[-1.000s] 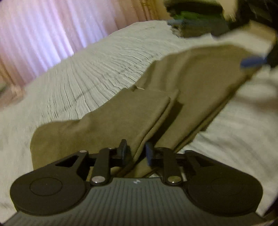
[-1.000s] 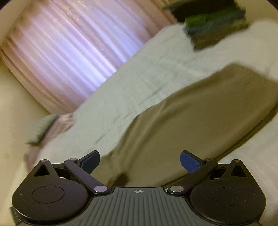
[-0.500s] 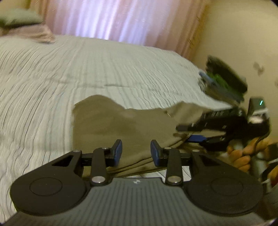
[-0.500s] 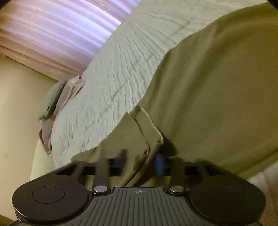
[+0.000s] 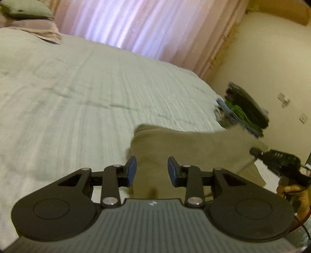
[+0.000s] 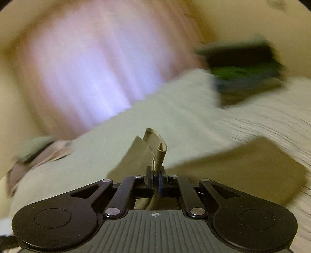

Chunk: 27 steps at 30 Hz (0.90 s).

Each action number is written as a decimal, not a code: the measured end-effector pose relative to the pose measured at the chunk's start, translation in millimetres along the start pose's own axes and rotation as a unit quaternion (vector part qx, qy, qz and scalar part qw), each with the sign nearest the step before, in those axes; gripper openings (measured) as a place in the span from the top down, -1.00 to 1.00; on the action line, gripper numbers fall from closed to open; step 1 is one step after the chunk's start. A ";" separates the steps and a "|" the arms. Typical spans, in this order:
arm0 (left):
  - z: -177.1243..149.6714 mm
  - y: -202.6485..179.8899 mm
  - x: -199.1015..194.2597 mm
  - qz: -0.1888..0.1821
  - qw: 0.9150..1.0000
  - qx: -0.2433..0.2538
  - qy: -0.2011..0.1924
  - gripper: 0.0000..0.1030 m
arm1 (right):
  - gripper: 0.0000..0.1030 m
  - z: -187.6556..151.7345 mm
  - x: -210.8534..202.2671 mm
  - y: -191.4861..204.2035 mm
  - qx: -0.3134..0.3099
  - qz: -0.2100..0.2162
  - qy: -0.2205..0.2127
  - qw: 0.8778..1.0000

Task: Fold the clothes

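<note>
An olive-brown garment point(image 5: 186, 148) lies folded on the pale bedspread point(image 5: 77, 109). My left gripper point(image 5: 152, 171) is open and empty, just above the garment's near left edge. My right gripper point(image 6: 155, 180) is shut on a folded edge of the garment point(image 6: 158, 153), which sticks up between the pads; the rest of the cloth point(image 6: 243, 167) trails to the right. The right gripper also shows in the left wrist view point(image 5: 254, 150) at the garment's far right end, held by a hand.
A stack of folded clothes point(image 5: 245, 111) sits at the bed's far right corner, also blurred in the right wrist view point(image 6: 245, 70). Pink curtains point(image 5: 136, 25) hang behind the bed. Pillows point(image 5: 25, 11) lie at the far left.
My left gripper let go of the garment and opened. My right gripper closed on the garment's edge and is moving fast with it; its view is blurred.
</note>
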<state>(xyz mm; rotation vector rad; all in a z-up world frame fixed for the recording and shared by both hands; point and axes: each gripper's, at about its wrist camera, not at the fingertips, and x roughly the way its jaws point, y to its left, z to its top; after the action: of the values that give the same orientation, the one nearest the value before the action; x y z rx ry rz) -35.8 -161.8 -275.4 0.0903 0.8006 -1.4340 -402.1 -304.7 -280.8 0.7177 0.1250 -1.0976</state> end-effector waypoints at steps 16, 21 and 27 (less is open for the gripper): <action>-3.3 -58.7 59.5 -0.016 0.996 0.071 0.047 0.43 | 0.94 11.9 -9.2 -85.0 0.057 -0.050 -0.013 0.997; -8.8 -62.0 65.7 -0.013 0.995 0.077 0.060 0.43 | 0.94 8.8 -13.8 -106.7 0.085 -0.058 -0.022 0.994; -10.8 -62.9 68.8 -0.006 0.995 0.080 0.065 0.43 | 0.94 20.8 -17.2 -99.5 0.044 -0.080 -0.064 0.994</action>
<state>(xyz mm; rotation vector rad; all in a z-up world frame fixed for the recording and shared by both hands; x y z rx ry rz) -101.8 -225.5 -295.1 0.3045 0.7920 -1.5141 -499.5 -329.3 -303.9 0.7218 0.0248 -1.3055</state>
